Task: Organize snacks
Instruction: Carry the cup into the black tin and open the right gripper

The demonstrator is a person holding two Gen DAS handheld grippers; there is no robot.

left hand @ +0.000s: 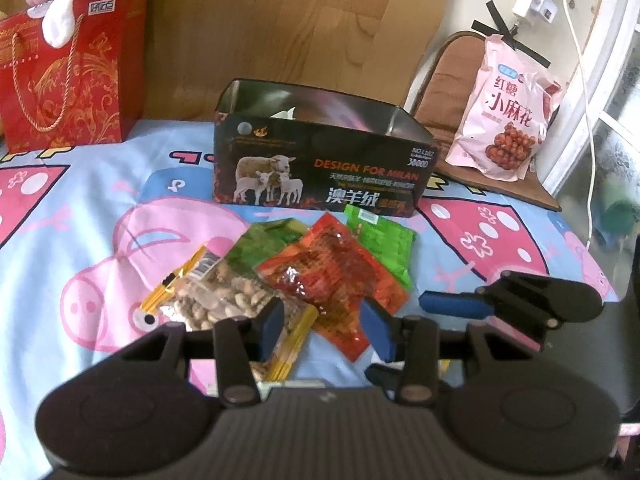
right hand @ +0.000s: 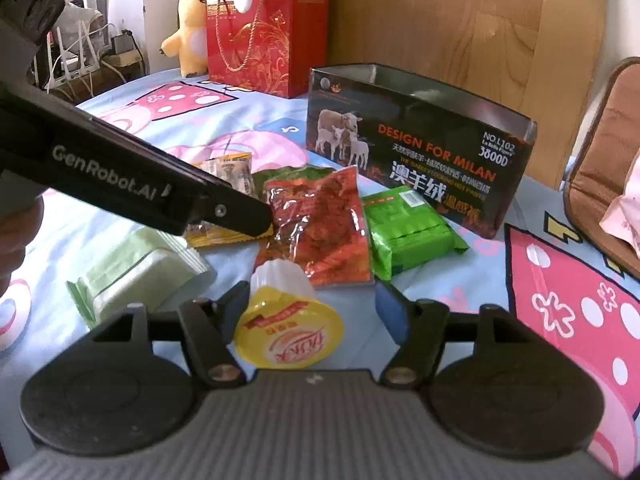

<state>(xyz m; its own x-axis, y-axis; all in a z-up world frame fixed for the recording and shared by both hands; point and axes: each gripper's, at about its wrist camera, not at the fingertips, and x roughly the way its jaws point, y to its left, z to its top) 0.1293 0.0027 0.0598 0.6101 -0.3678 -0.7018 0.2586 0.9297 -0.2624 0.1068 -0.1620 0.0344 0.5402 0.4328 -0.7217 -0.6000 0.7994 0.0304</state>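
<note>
Since the jelly cup [right hand: 289, 322] at the lower centre lies on its side between the spread, empty jaws of the right gripper [right hand: 316, 314], its light, slick, crushable wall (foil lid nearest) wants a gentle pinch, while the left gripper [left hand: 325, 320] hovers unclenched over the peanut packet [left hand: 224, 300].

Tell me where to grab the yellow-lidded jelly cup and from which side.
Grip the jelly cup across its ribbed translucent body, just behind the yellow foil lid. It lies on its side between the open jaws of the right gripper, lid toward the camera, so come straight forward and low over the bedsheet; the wider lid rim should resist slipping.
</note>
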